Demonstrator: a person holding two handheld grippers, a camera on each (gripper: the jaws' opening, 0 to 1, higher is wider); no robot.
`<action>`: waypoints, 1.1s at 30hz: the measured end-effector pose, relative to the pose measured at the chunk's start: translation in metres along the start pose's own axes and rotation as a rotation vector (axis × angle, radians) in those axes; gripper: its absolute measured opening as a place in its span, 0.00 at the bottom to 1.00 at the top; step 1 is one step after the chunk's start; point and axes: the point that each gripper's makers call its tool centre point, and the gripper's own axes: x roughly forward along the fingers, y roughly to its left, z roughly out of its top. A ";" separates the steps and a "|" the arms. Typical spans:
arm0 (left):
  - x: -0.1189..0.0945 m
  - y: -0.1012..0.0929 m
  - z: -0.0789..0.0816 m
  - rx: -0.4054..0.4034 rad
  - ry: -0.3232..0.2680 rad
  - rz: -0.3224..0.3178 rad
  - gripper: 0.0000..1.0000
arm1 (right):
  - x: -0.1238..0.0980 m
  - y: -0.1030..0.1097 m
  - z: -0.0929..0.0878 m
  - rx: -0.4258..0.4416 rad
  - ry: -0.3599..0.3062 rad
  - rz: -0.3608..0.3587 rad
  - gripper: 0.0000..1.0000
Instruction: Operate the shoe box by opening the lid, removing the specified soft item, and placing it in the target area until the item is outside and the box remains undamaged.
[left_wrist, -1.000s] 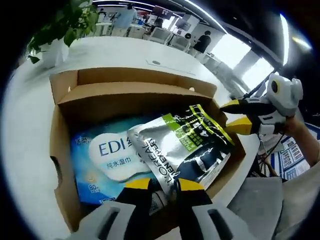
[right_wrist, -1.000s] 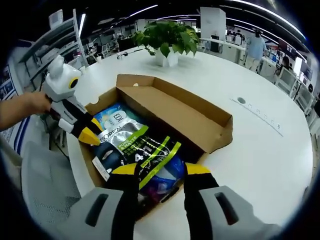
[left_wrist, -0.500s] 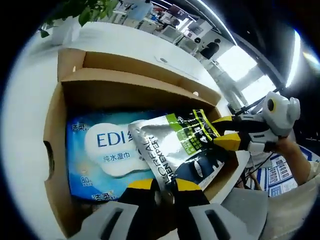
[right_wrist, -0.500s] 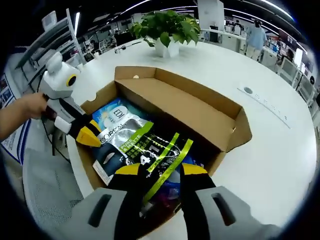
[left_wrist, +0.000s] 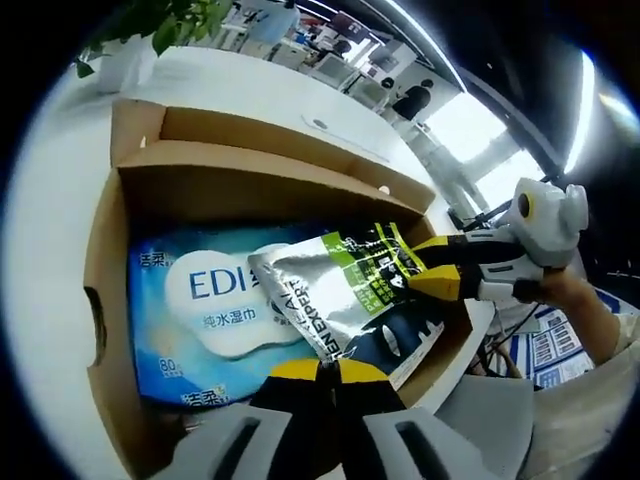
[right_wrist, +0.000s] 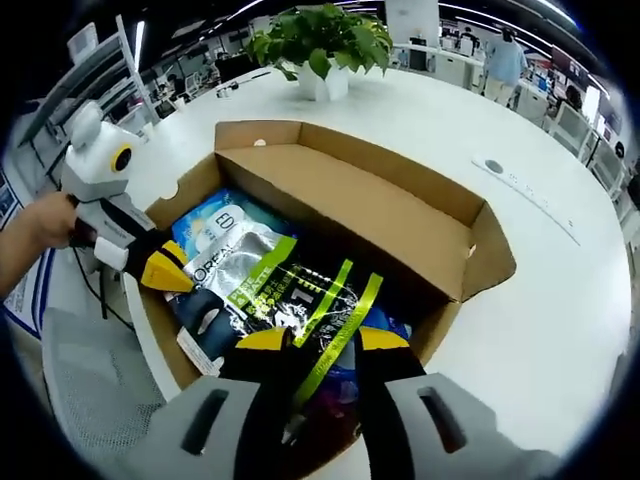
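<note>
Two grippers work one soft item: the silver-and-green L'Oréal Men Expert pouch, which lies inside the open cardboard shoe box on top of a blue EDI wet-wipes pack. In the left gripper view, the left gripper has its yellow-tipped jaws drawn nearly together over the pouch's near edge, apparently pinching it. The right gripper stands with its jaws close on the pouch's opposite end; whether it truly grips cannot be told.

To lift well, both grippers would best rise together and level, so that the limp pouch neither folds nor slides loose, and clears the box wall before moving sideways. The wipes pack beneath may drag along if the pinch goes too deep.

Several things crowd the way: the raised lid flap behind, the cardboard side wall, and the near rim at the round white table's edge. A potted plant stands well apart beyond the box.
</note>
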 end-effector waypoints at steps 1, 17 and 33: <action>0.000 0.000 0.000 0.002 -0.002 -0.002 0.02 | 0.000 0.000 0.000 0.001 -0.001 -0.004 0.20; -0.003 0.006 0.009 0.082 -0.041 0.019 0.00 | -0.006 0.009 0.003 0.065 -0.037 0.000 0.00; -0.017 -0.007 0.020 0.117 -0.084 0.037 0.00 | -0.027 0.011 0.008 0.108 -0.090 0.015 0.00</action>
